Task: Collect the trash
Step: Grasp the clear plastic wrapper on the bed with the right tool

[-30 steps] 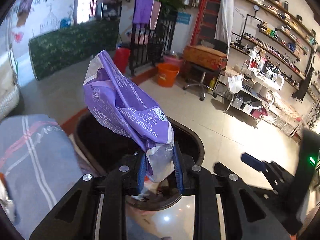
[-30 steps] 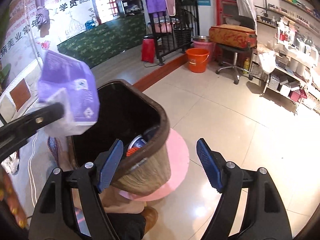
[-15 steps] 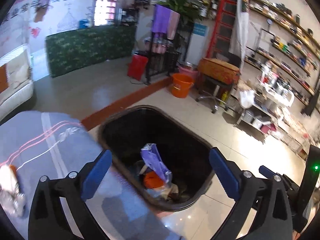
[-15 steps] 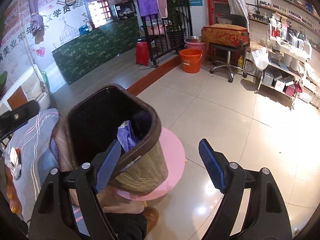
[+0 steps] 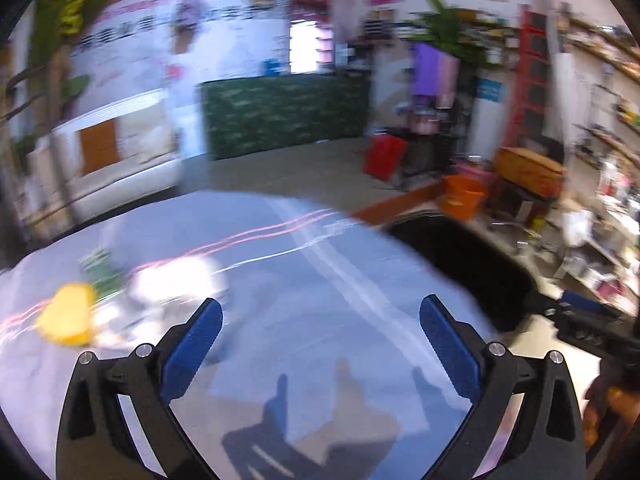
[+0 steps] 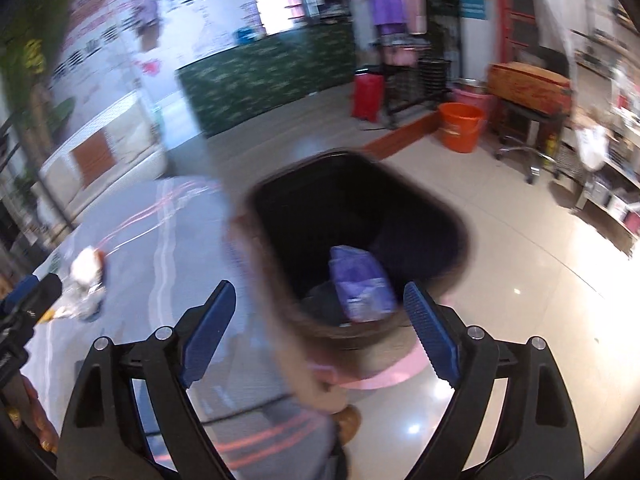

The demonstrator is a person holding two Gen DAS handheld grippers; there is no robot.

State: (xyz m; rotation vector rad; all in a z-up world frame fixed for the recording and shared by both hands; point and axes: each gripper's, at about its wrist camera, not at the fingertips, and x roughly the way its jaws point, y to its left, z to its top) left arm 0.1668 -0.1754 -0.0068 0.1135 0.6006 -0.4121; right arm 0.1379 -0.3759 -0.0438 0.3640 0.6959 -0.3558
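A purple tissue pack (image 6: 360,280) lies inside the dark trash bin (image 6: 460,232), on top of other rubbish. My left gripper (image 5: 320,308) is open wide and empty above the blue-grey tablecloth (image 5: 300,264). Left of it lie a yellow scrap (image 5: 66,316), a white crumpled wrapper (image 5: 172,280) and a green packet (image 5: 100,268), all blurred. My right gripper (image 6: 320,336) hovers over the bin's near rim. Its jaws are opening, and the pads touch nothing. The bin (image 5: 472,264) also shows in the left wrist view, off to the right.
The bin stands on a pink round base (image 6: 384,376) beside the table. An orange bucket (image 6: 460,126), a red container (image 6: 368,92), a stool and shelves stand further back on the tiled floor. A person's hand (image 6: 36,412) and shoe (image 6: 348,420) show low down.
My left gripper opened and let go of the purple pack, which dropped into the bin. It then swung left over the table. My right gripper's jaws widened and its view shifted towards the table.
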